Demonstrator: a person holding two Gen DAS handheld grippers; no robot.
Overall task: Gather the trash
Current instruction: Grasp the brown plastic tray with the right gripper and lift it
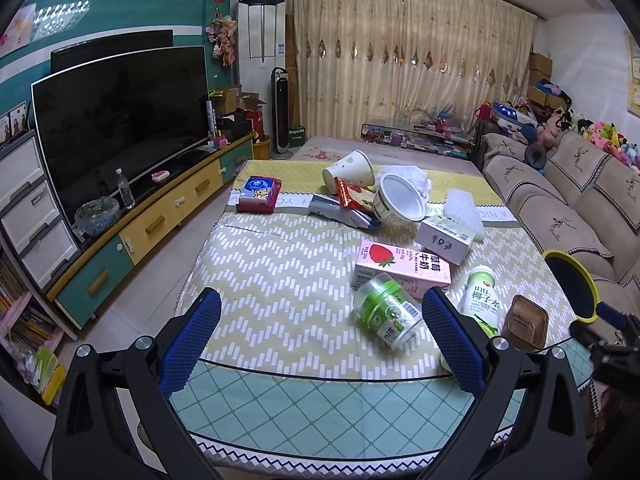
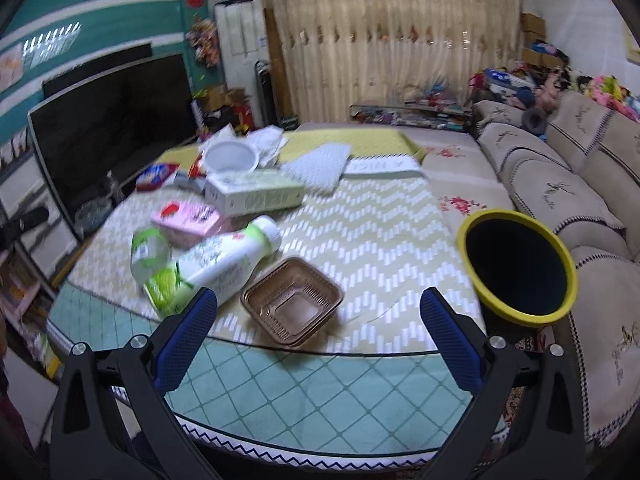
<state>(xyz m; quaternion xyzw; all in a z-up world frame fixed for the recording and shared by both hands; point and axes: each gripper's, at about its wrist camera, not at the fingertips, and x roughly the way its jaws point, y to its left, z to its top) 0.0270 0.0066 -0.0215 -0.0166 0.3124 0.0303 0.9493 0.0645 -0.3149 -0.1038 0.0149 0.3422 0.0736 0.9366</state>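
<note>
Trash scattered across counter point(image 2: 380, 240): brown tray point(image 2: 292, 302) nearest, just ahead of right gripper point(image 2: 316, 328); white bottle point(image 2: 224, 264) lying on its side, touching or nearly touching tray's left edge; clear tub point(image 1: 388, 312) with green lid tipped over beside pink carton point(image 1: 404, 266); white box point(image 1: 446, 238), bowl point(image 1: 400, 202), paper cup point(image 1: 350, 170) and wrappers point(image 1: 352, 200) farther back. Yellow-rimmed bin point(image 2: 520, 268) at counter's right edge, mouth tilted toward right gripper.

Both sets of fingers spread wide, holding nothing. Left gripper point(image 1: 320, 340) poised near counter's near edge, tub just inside its right finger.

Tray: looks like thin moulded plastic, probably very light, springy, likely to crumple or skate away under a hard squeeze. Best taken across one wall, one finger inside and one outside, gentle closure. Cannot tell whether one tray or several nested.

Bottle: smooth, round, apt to roll; likely empty and light. Best pinched across mid-body, fingers square to its long axis.

Tub: clear, thin-walled, likely slippery; ribbed lid band probably the stiffest, surest hold.

Carton and box: flat faces, easy to clamp across narrow sides, though soft if empty.

Risk: nudging bottle while reaching for tray.
</note>
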